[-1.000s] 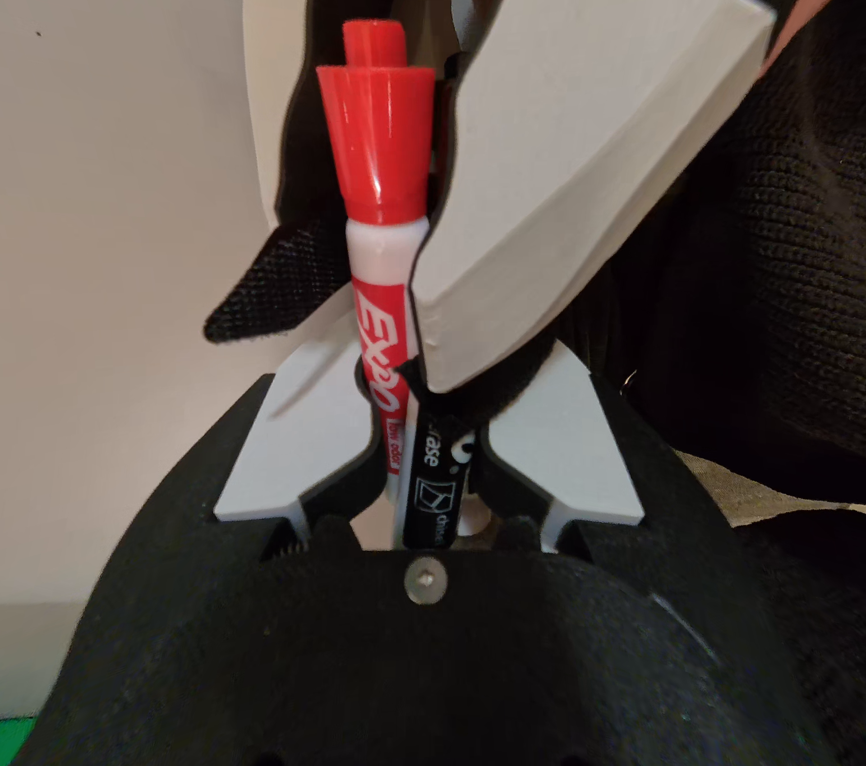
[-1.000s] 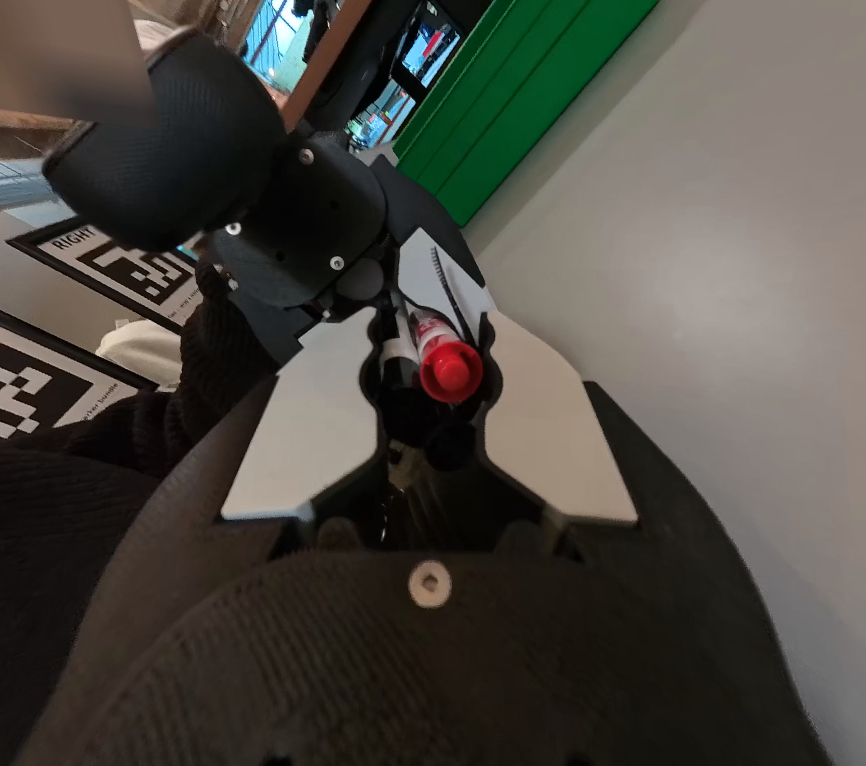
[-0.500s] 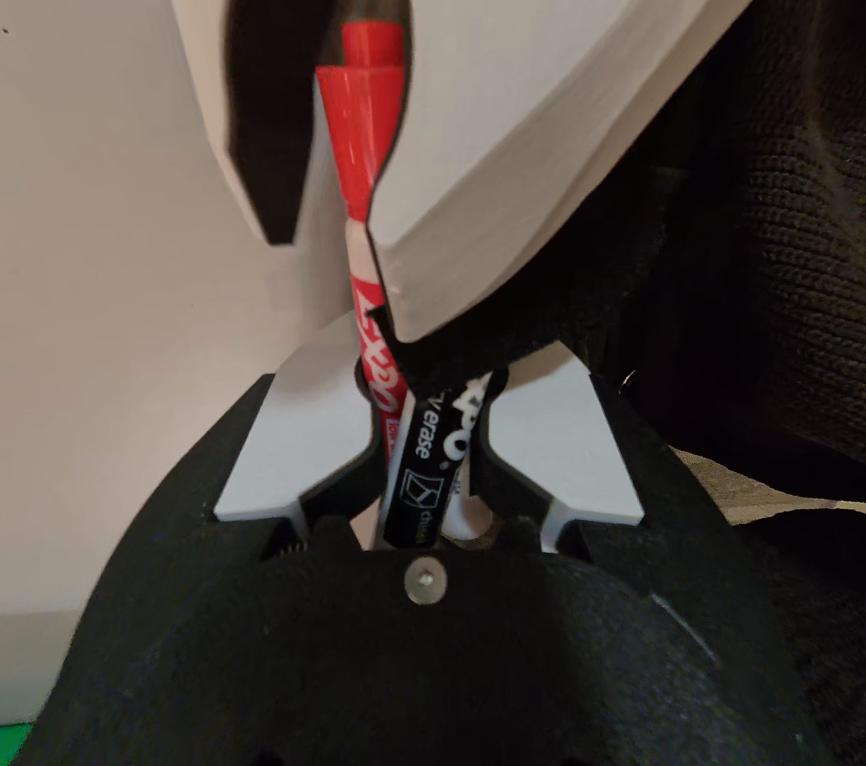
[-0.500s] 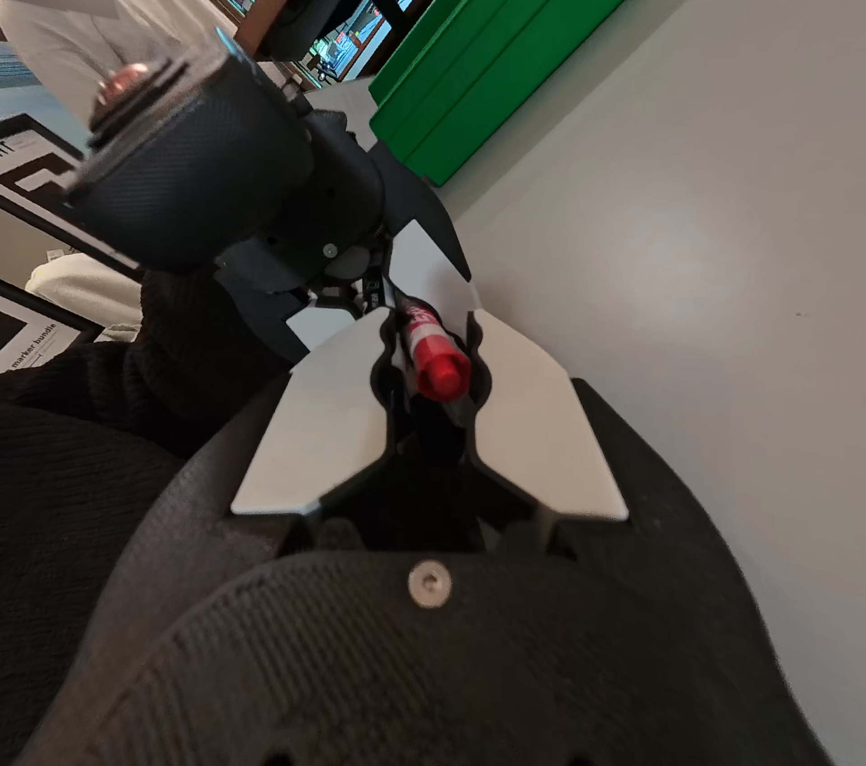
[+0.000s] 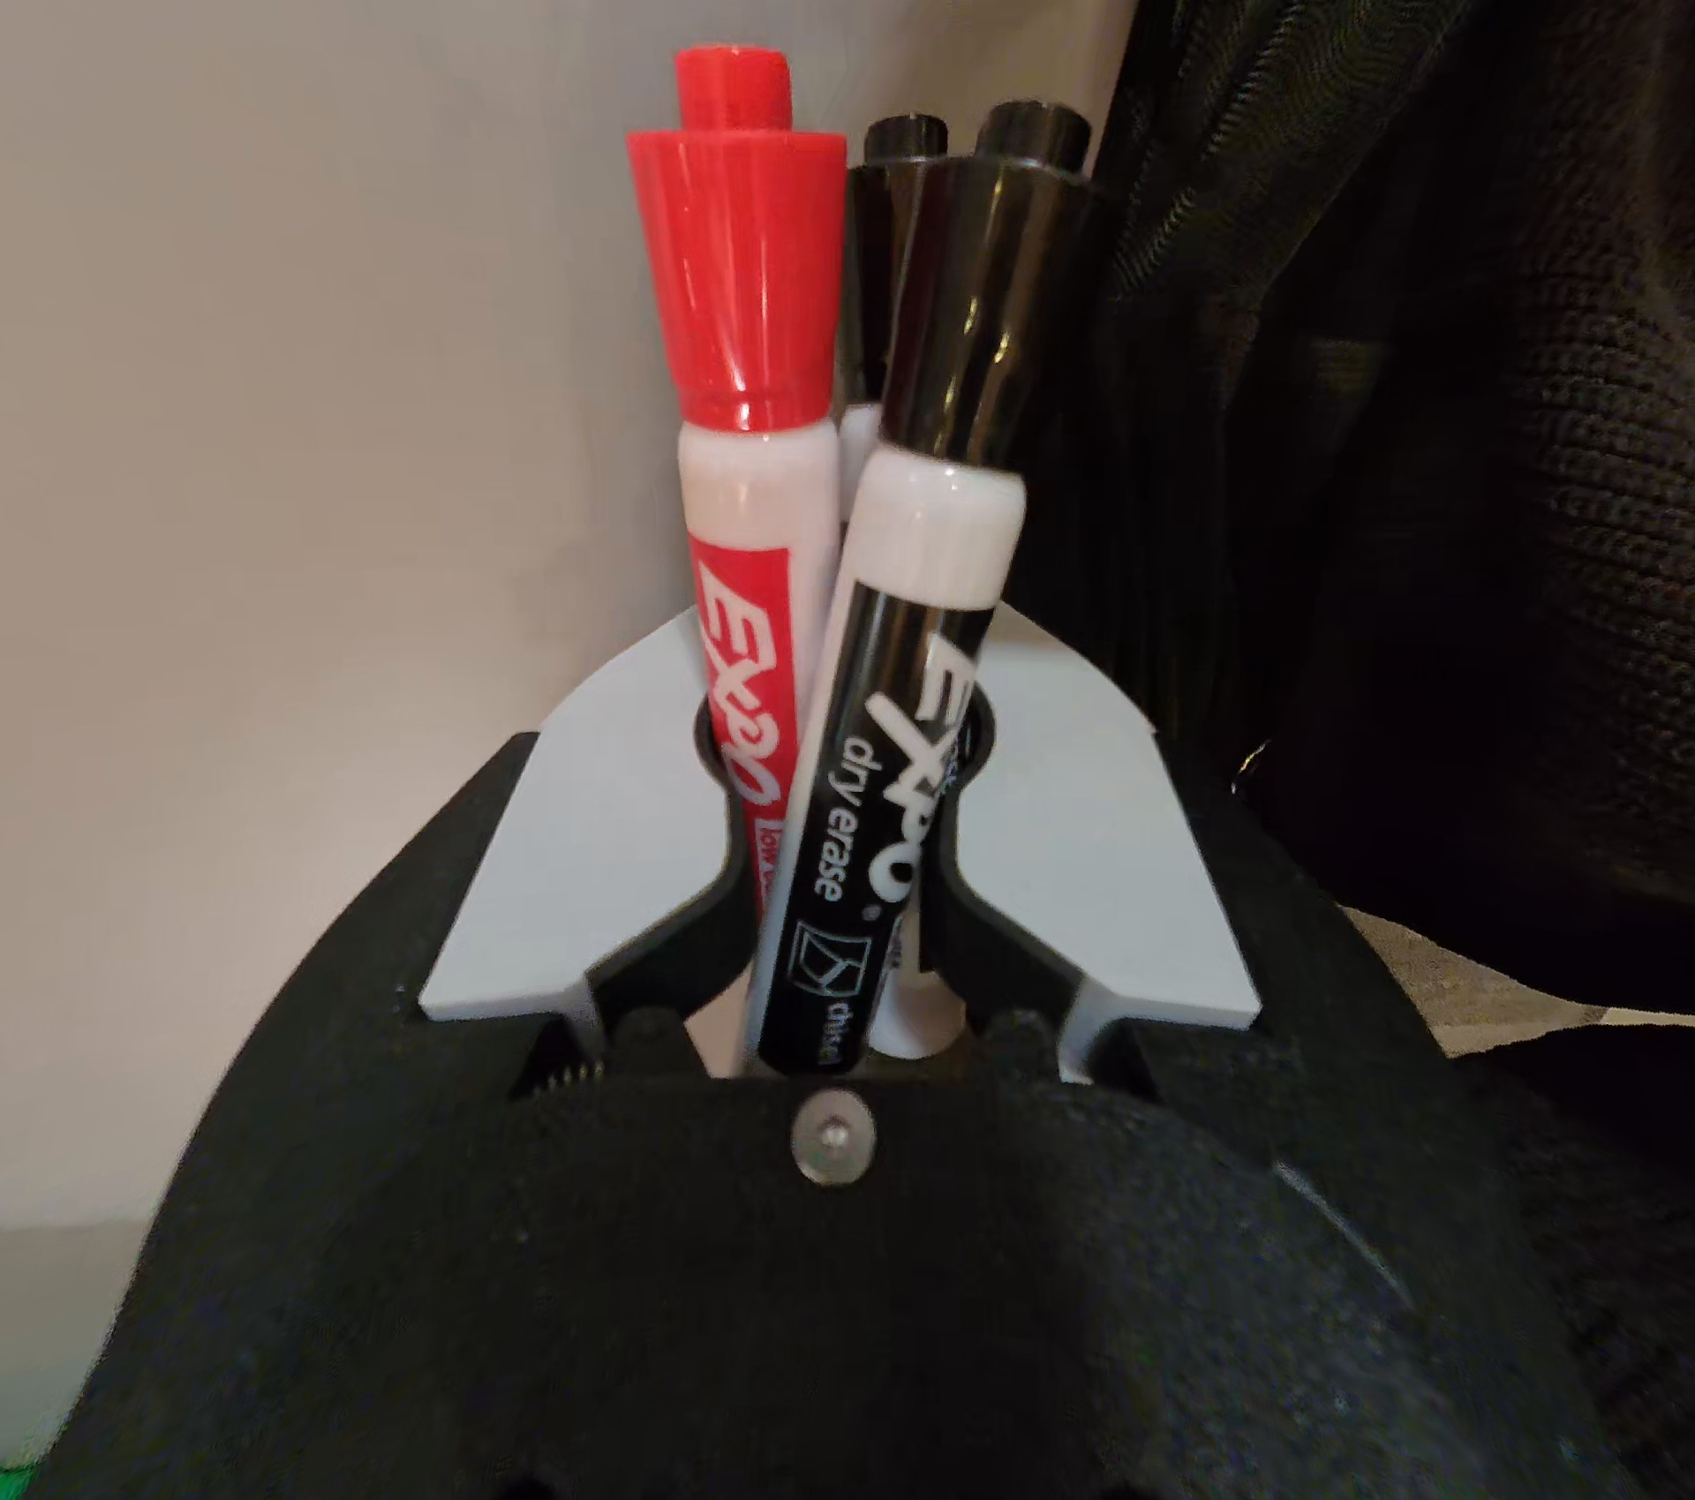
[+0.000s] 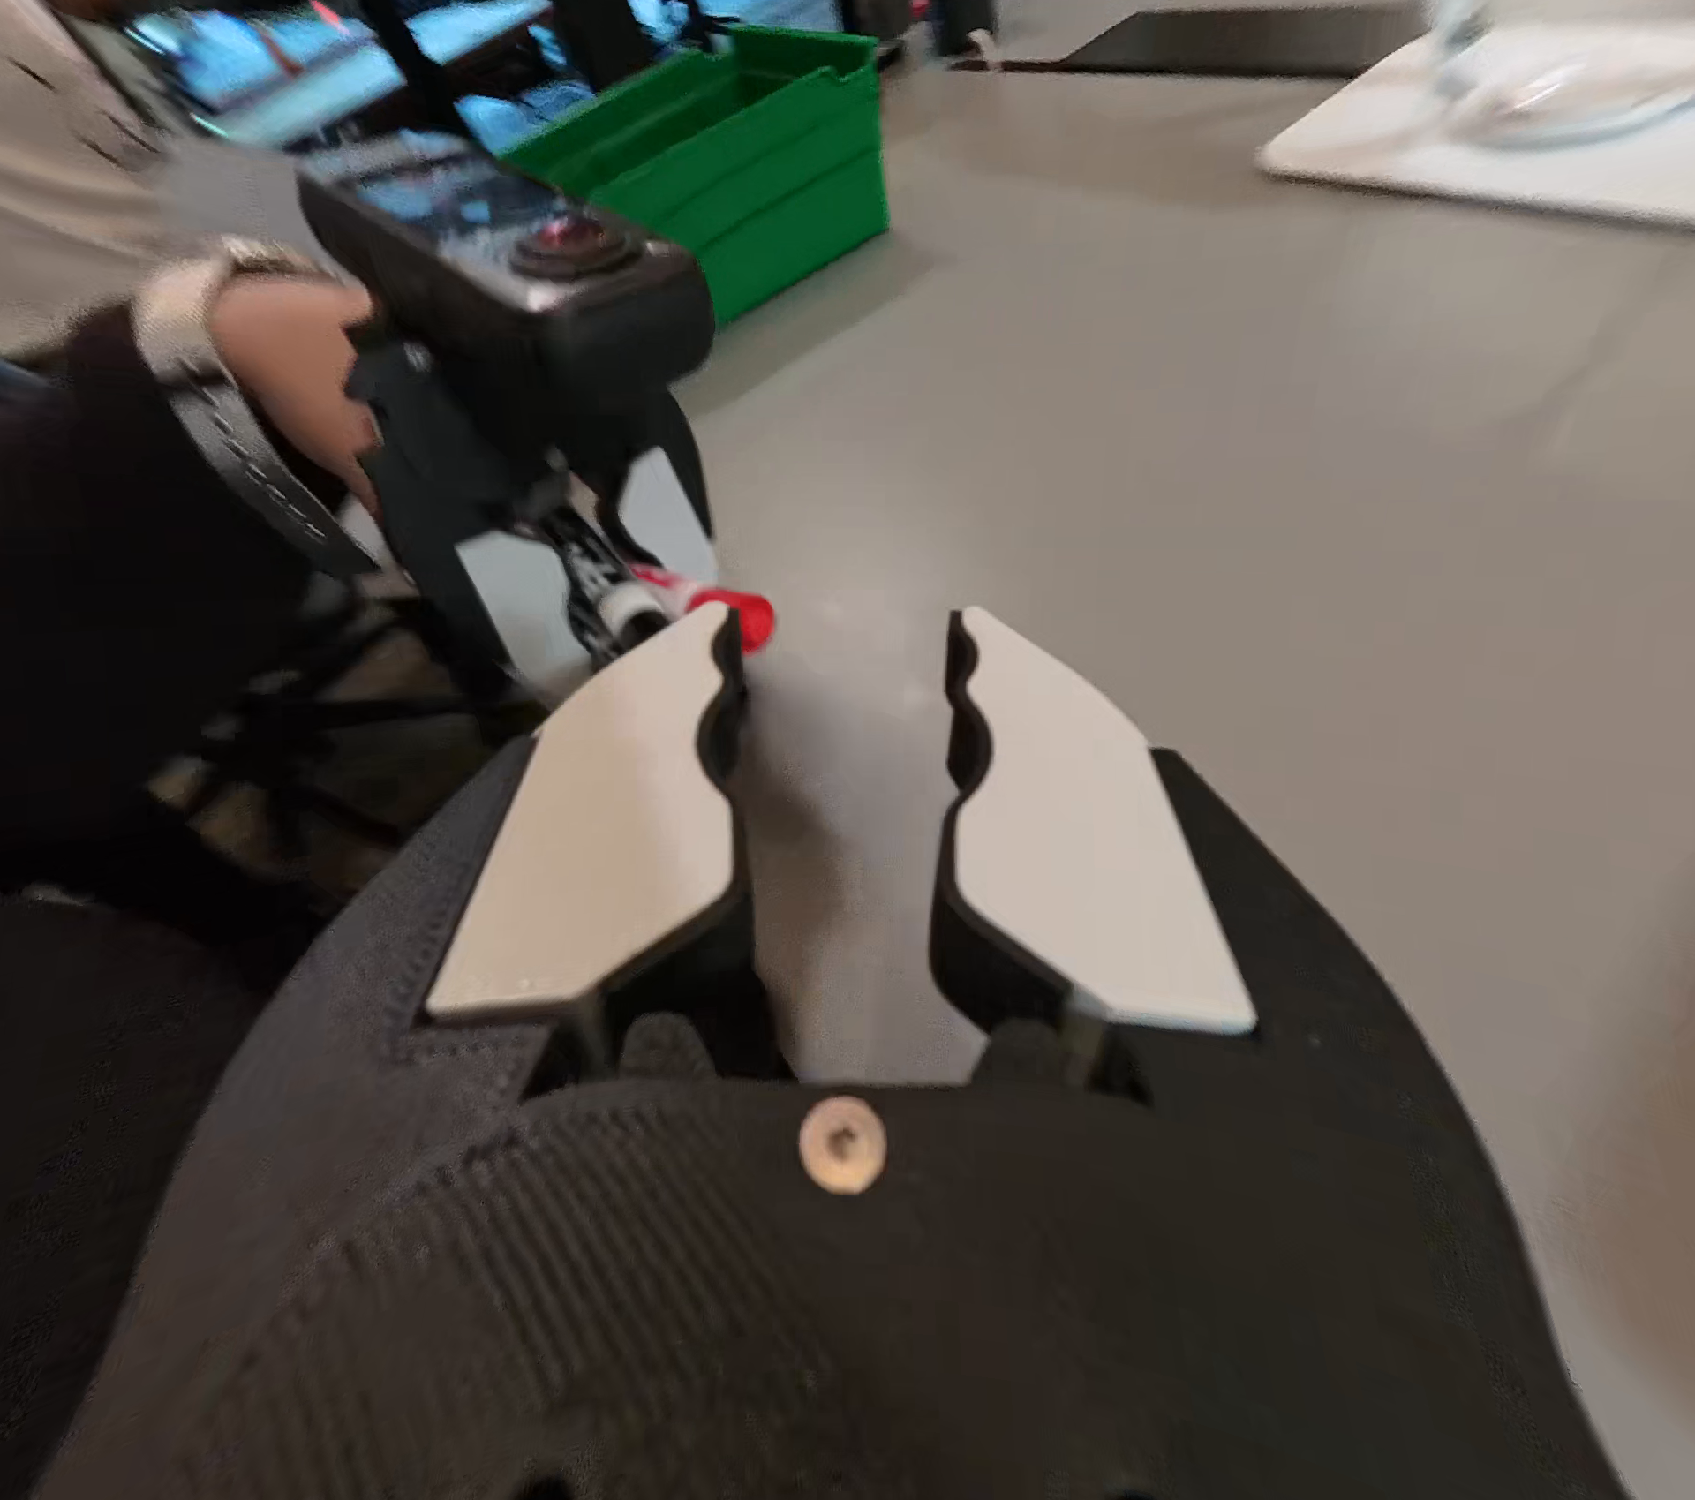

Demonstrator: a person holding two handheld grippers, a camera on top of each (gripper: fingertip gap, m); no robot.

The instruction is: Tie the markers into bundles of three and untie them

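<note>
Holding three markers upright, your left tool (image 5: 839, 731) was clamped on their barrels: a red marker (image 5: 743, 465) on the left, a black marker (image 5: 926, 630) in front, and a second black marker (image 5: 871, 245) mostly hidden behind. Your right tool (image 6: 839, 649) stood with its fingers apart and nothing between them, beside the left one and above the grey worktop (image 6: 1284, 539).

No tie showed around the barrels in either view, though the right wrist view was blurred, so a thin band could have been missed. Judged from that, the step in hand was banding or re-gripping the set. To do it well, you would have kept the left grip firm and the caps level, since the front black marker leaned across the red one and could twist out. Approaching with the right tool below the caps would have given it the parallel barrels to work on.

The barrels were smooth, glossy white plastic with printed sleeves; the caps were tapered, shiny and stepped at the top. Pale flat plates faced the tool fingers, with scalloped black inner edges. A green ribbed bin (image 6: 734, 172) sat well apart on the matte worktop.
</note>
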